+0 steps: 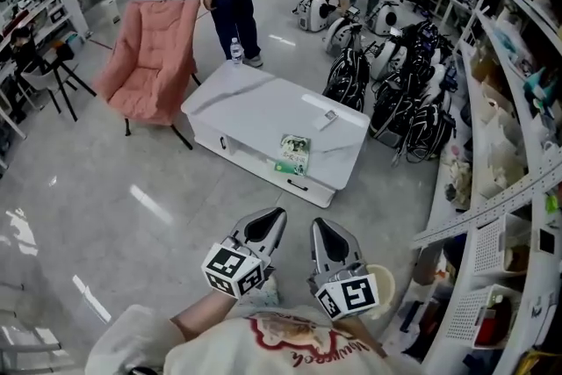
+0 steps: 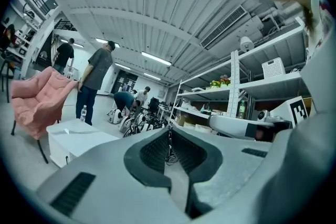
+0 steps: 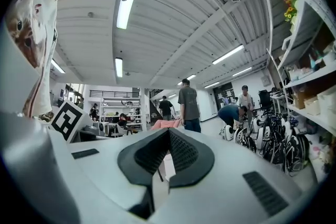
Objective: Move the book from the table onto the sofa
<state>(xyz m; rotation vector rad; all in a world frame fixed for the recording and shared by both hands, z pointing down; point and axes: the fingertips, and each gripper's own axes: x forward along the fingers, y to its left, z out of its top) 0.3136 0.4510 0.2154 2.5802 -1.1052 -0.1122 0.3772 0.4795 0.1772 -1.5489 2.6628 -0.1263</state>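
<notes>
A pink sofa [image 1: 149, 57] stands at far left, just beside the white table [image 1: 255, 105]. The book [image 1: 294, 154] lies flat near the table's front edge, well apart from both tools. The left gripper [image 1: 275, 215] and right gripper [image 1: 320, 227] are held level close to the person, jaws together and empty. The approach appears to be the step in hand. Next, the jaws would need to part and take the book's edge.

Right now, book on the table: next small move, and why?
Probably bring the left gripper and right gripper forward toward the book. It lies flat at the near edge of the white table, and both grippers are shut, empty and well short of it.
</notes>
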